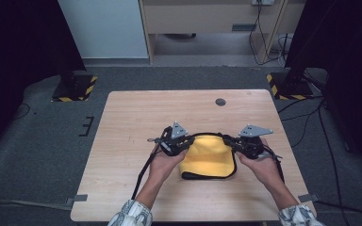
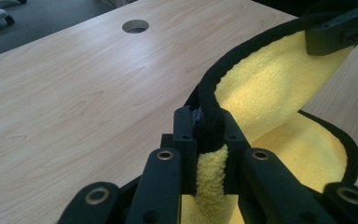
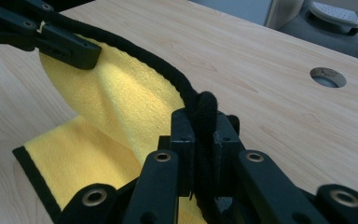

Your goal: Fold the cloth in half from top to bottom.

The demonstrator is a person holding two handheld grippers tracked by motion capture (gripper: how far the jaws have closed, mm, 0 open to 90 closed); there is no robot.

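Both forearms reach in from six o'clock, the left gripper (image 1: 185, 140) and right gripper (image 1: 230, 141) each clamped on the black-trimmed far edge of a yellow cloth (image 1: 207, 160), lifting it while the near part lies on the table (image 1: 132, 122). Bare wood spreads toward twelve o'clock, up to a cable hole (image 1: 220, 101).

Both forearms reach in from below, hands level and well apart; the left tool (image 1: 185, 139) is clamped on a cloth's (image 1: 209, 157) black hem; the right tool (image 1: 230, 141) likewise, jaws pointing inward.
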